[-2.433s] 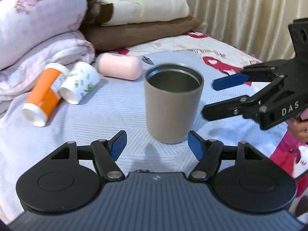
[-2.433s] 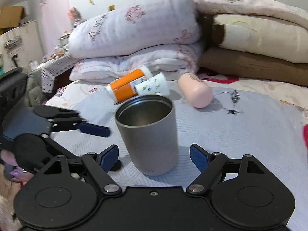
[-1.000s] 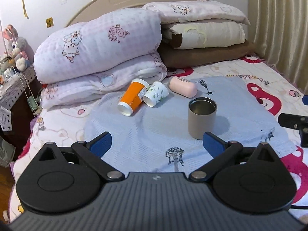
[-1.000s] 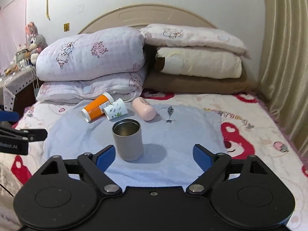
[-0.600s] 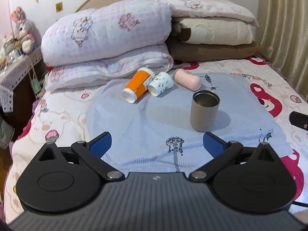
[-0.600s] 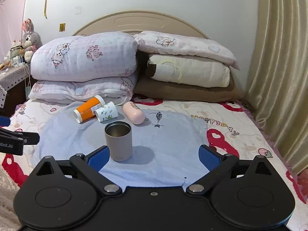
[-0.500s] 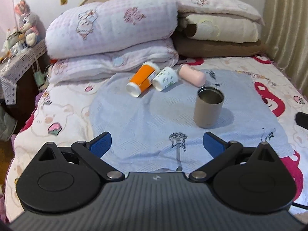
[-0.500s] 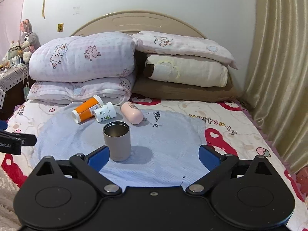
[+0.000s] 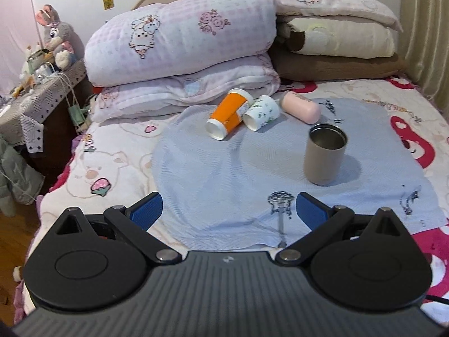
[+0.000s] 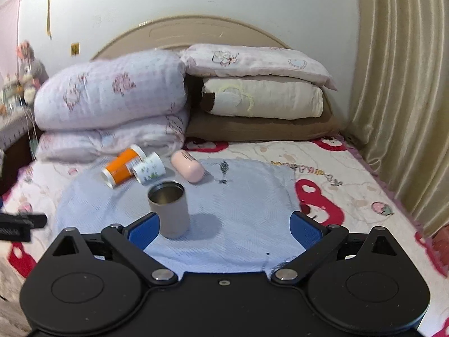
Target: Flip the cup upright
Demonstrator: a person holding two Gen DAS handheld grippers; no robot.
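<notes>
A taupe metal cup (image 9: 325, 154) stands upright, mouth up, on the pale blue cloth (image 9: 213, 168) on the bed; it also shows in the right wrist view (image 10: 169, 209). My left gripper (image 9: 228, 210) is open and empty, well back from the cup at the near edge of the cloth. My right gripper (image 10: 224, 231) is open and empty, also back from the cup; its left finger pad (image 10: 144, 231) lies in front of the cup's base in the image. A bit of the left gripper (image 10: 19, 226) shows at the left edge.
An orange cup (image 9: 228, 113), a white patterned cup (image 9: 262, 112) and a pink case (image 9: 300, 107) lie on their sides at the cloth's far edge. Stacked pillows and quilts (image 9: 179, 33) sit behind. A bedside table with toys (image 9: 36, 64) is left, a curtain (image 10: 404, 90) right.
Both grippers have pulled far back from the upright cup, which stays put. Both opened wider. The right gripper has left the left wrist view.
</notes>
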